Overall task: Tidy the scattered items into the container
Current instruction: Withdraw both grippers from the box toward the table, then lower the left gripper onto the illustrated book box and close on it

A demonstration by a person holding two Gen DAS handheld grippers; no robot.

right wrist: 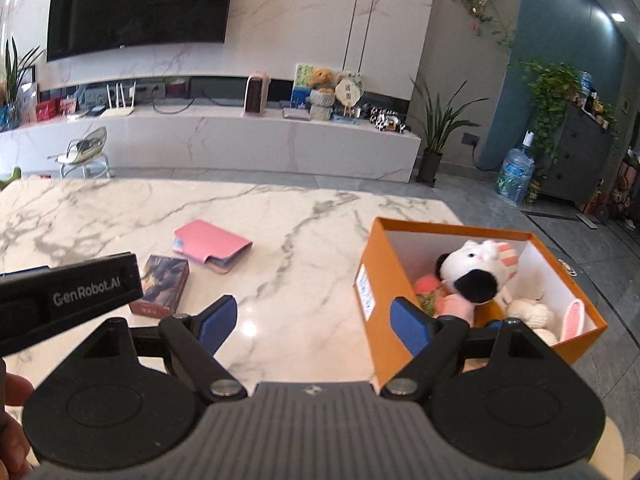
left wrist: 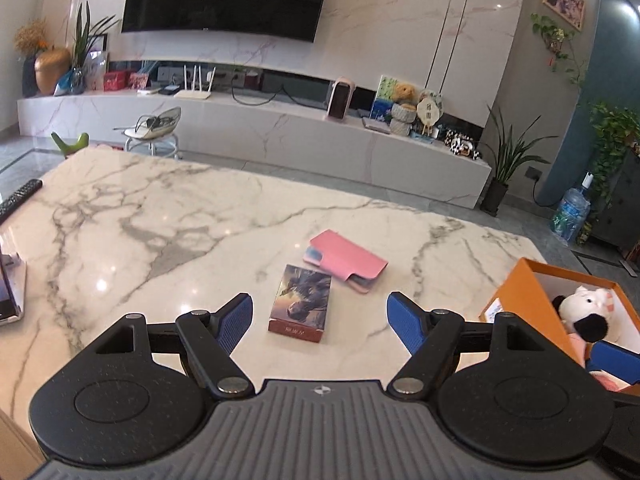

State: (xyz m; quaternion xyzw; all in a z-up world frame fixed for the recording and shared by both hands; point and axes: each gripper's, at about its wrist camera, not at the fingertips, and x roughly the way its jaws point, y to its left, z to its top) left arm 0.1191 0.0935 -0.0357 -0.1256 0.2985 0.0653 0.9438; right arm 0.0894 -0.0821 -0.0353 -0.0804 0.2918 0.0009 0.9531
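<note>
**Marble tabletop, two loose items, one orange box**

Left gripper point(left wrist: 320, 322): blue ribbed pads apart, nothing between; card box point(left wrist: 301, 305) lies flat just beyond them. Right gripper point(right wrist: 314, 326): pads apart, empty, right pad over the near wall of the orange box point(right wrist: 376, 280).
Pink wallet point(left wrist: 346, 261): soft, flap-closed, just beyond the card box.
Right view alone shows the orange box's full interior: black-and-white plush point(right wrist: 476, 270) and knitted toys. Left view alone shows a remote point(left wrist: 19, 199) at the far left edge.
Table point(left wrist: 168, 216): glossy veined marble, wide bare stretch on the left.

One card box point(left wrist: 301, 299), one pink wallet point(left wrist: 347, 261), one orange container point(right wrist: 380, 280)
</note>
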